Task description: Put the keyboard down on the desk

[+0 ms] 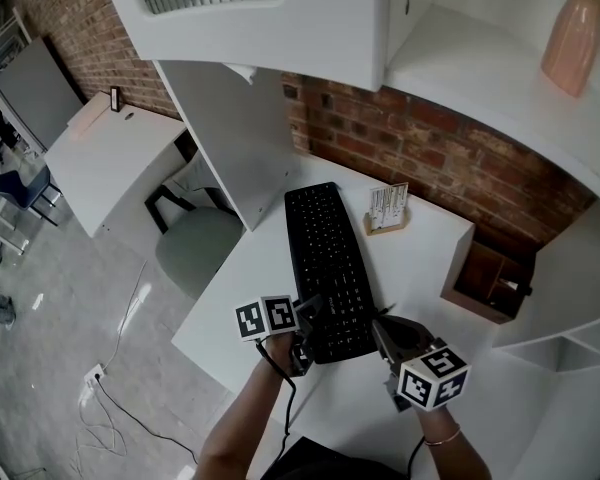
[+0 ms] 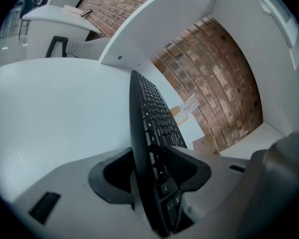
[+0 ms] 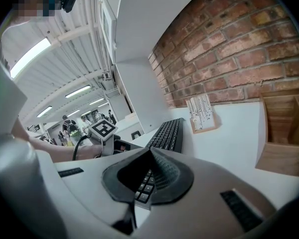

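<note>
A black keyboard point(image 1: 328, 258) lies lengthwise on the white desk point(image 1: 430, 268), its far end toward the brick wall. My left gripper point(image 1: 302, 340) is at its near left corner. In the left gripper view the keyboard point(image 2: 150, 111) stands edge-on between the pads of that gripper point(image 2: 150, 172), with a dark gap beside it, so the jaws are open around it. My right gripper point(image 1: 382, 334) is at the near right corner. In the right gripper view its jaws point(image 3: 149, 169) close over the corner of the keyboard point(image 3: 170, 132).
A small wooden card holder point(image 1: 388, 211) stands right of the keyboard's far end. A wooden box point(image 1: 488, 280) sits at the desk's right edge. A white shelf panel point(image 1: 235, 138) rises at the left, a round chair point(image 1: 195, 250) below it. A pink vase point(image 1: 572, 36) is on the upper shelf.
</note>
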`<state>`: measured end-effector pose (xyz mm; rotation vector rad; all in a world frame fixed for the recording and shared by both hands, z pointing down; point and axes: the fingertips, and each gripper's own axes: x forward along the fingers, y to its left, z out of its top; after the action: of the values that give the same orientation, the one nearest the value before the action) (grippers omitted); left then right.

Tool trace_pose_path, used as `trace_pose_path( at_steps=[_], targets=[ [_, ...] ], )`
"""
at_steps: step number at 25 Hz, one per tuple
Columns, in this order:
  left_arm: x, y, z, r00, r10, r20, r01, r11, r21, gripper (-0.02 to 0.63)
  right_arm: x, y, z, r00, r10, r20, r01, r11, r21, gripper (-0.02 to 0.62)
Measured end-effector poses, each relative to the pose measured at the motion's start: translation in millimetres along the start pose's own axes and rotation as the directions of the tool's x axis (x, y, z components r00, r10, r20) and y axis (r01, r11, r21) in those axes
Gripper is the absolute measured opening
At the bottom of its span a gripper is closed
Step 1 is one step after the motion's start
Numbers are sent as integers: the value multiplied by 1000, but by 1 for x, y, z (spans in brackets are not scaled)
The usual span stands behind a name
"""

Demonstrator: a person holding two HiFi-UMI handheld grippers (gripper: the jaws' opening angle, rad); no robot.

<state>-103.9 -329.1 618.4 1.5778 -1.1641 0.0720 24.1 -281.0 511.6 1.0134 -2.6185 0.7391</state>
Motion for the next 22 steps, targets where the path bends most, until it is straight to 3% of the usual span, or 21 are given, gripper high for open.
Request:
trace_pose_path(
  at_steps=[10, 15, 22],
  targets=[
    [-4, 3, 3, 993, 113, 35, -117, 984, 136, 204, 1, 3, -1, 1000, 7, -1, -7, 1000, -7, 5],
    [-16, 4, 11, 974, 196, 118, -217, 952, 214, 206, 1, 9, 1, 1000, 14, 3, -14, 1000, -18, 5],
    [-44, -27, 23, 969, 135, 208, -199, 923, 330, 203, 0, 21, 5, 1000, 16, 18, -15, 999, -37, 6]
  ],
)
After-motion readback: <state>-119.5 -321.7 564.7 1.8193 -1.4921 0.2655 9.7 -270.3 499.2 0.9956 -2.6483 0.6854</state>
